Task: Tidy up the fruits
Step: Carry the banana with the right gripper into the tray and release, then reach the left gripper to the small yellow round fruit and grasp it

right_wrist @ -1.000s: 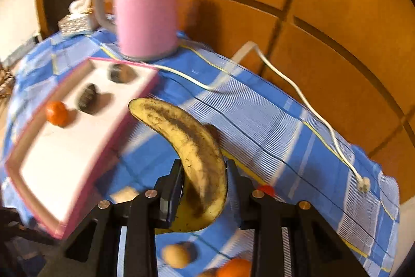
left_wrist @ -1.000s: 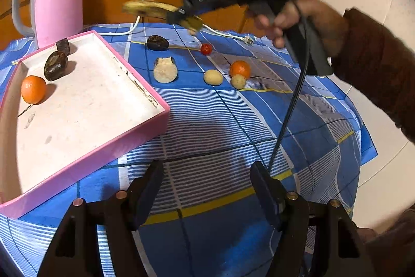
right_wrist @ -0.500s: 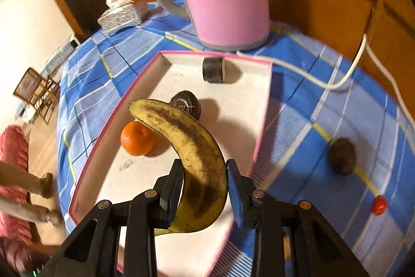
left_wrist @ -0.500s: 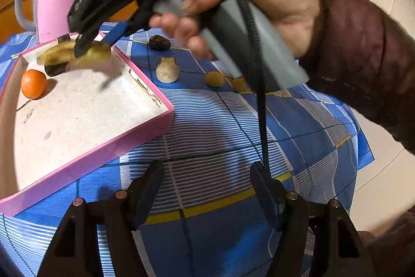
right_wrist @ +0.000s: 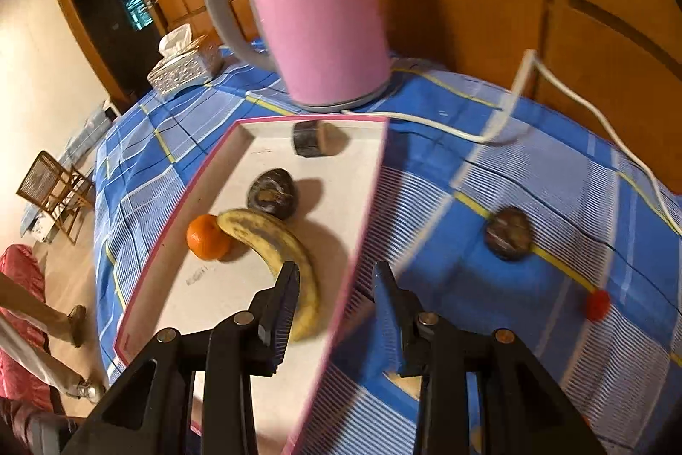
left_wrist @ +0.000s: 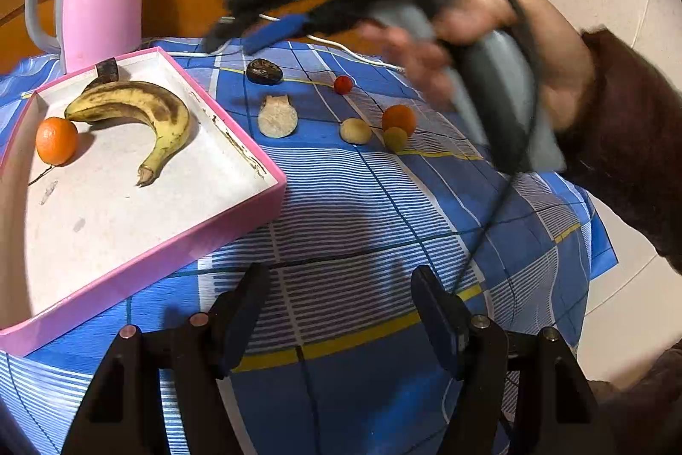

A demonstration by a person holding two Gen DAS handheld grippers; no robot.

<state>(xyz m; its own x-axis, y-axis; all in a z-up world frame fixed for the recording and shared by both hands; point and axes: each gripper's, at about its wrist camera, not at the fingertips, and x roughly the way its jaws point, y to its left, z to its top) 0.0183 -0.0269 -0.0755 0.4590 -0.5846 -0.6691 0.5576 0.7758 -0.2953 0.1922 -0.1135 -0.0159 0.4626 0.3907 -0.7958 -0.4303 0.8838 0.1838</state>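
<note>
The pink tray (left_wrist: 255,195) holds a banana (left_wrist: 140,114), an orange (left_wrist: 56,140) touching its tip, and two dark pieces. Both tongs, right (right_wrist: 334,297) and left (left_wrist: 341,310), gape empty; more fruit lies on the surface (left_wrist: 383,224).

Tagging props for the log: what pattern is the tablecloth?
Blue with white striped blocks and thin yellow lines: the tablecloth shows best in the left wrist view.
</note>
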